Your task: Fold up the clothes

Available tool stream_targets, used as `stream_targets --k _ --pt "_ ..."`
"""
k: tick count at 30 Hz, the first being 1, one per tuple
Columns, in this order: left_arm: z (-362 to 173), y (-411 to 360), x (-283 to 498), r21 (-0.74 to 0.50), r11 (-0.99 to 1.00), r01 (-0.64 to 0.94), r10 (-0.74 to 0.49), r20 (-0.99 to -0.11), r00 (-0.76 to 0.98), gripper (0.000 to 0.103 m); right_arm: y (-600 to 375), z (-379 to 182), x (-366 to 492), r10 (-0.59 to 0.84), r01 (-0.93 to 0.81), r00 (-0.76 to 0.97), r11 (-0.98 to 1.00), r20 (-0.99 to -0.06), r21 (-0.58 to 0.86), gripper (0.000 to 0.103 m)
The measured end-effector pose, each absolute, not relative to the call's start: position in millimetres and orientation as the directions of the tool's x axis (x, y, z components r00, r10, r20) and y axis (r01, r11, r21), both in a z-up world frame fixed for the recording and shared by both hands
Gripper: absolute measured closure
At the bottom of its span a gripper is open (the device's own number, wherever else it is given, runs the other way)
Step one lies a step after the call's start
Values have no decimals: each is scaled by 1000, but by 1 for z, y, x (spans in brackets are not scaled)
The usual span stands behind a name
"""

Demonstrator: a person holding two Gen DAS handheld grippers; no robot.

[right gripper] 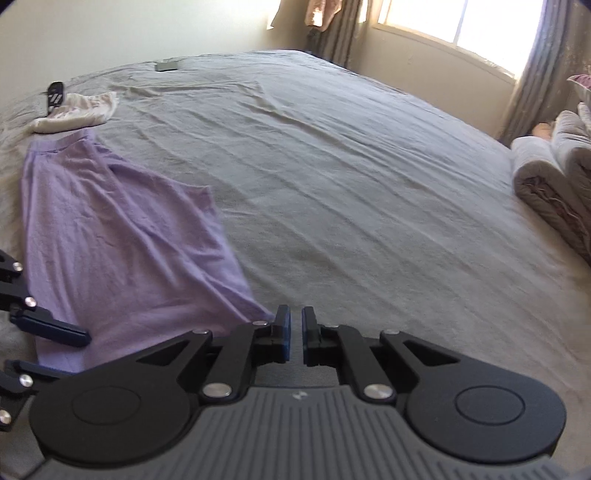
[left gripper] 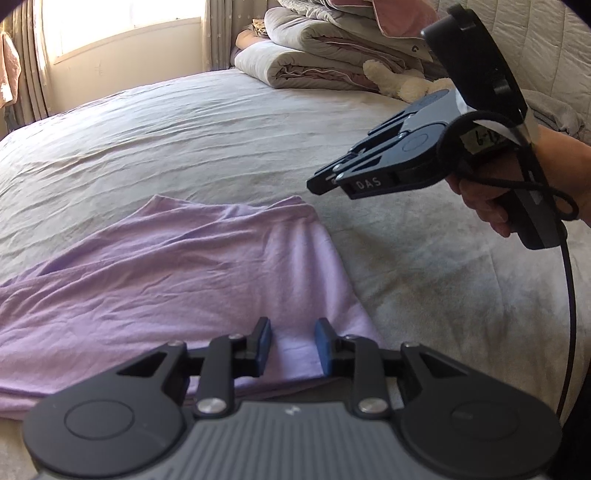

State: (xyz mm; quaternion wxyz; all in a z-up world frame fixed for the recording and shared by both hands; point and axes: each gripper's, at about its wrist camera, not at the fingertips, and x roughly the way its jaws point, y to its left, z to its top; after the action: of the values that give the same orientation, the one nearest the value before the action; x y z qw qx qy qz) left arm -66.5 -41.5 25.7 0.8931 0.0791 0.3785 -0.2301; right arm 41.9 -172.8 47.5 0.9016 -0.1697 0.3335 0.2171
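Note:
A lilac garment (left gripper: pixel 184 266) (right gripper: pixel 122 236) lies spread flat and wrinkled on the grey bed sheet (left gripper: pixel 192 125). My left gripper (left gripper: pixel 293 343) is open and low over the garment's near hem, with cloth showing under the gap and nothing pinched. It also shows at the left edge of the right wrist view as the left gripper (right gripper: pixel 79 356), fingers apart. My right gripper (right gripper: pixel 295 332) hovers over bare sheet just past the garment's corner, its pads closed to a thin slit and empty. A hand holds the right gripper (left gripper: pixel 325 183) in the air to the garment's right.
Folded quilts (left gripper: pixel 314 55) (right gripper: pixel 546 184) and a cream plush toy (left gripper: pixel 399 83) are stacked at the bed's head. A white cloth (right gripper: pixel 77 110) with a black device (right gripper: pixel 55 96) lies beyond the garment. A dark flat object (right gripper: pixel 166 65) sits near the far edge. Curtains flank a bright window (right gripper: pixel 461 26).

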Motion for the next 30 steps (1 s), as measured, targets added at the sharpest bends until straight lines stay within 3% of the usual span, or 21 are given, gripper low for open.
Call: stream_targets --k 6,10,14,19,25,27,30 --pt "25 -41 -67 -29 875 484 -358 -712 605 72 -173 59 28 463 -605 637 796 -616 -28 87" --pt "26 -38 -66 -45 874 483 -366 -714 597 72 -153 39 35 415 -622 603 780 -681 -75 87" --pt "28 -34 -64 -65 874 481 -377 -716 587 71 -151 34 44 325 -551 640 826 -696 -121 63" --pt "43 -8 -53 -106 901 421 -369 -695 617 65 -162 44 36 302 -497 687 859 -661 -124 63" --pt "50 41 -28 -123 961 248 -262 -691 674 61 -165 57 22 397 -513 696 858 -598 -27 63" --pt "43 55 -19 -107 978 177 -200 -712 673 61 -149 52 20 428 -555 672 831 -605 -29 63" --pt "34 69 -11 -126 979 159 -200 -728 655 61 -127 39 20 413 -585 640 809 -648 -61 63"
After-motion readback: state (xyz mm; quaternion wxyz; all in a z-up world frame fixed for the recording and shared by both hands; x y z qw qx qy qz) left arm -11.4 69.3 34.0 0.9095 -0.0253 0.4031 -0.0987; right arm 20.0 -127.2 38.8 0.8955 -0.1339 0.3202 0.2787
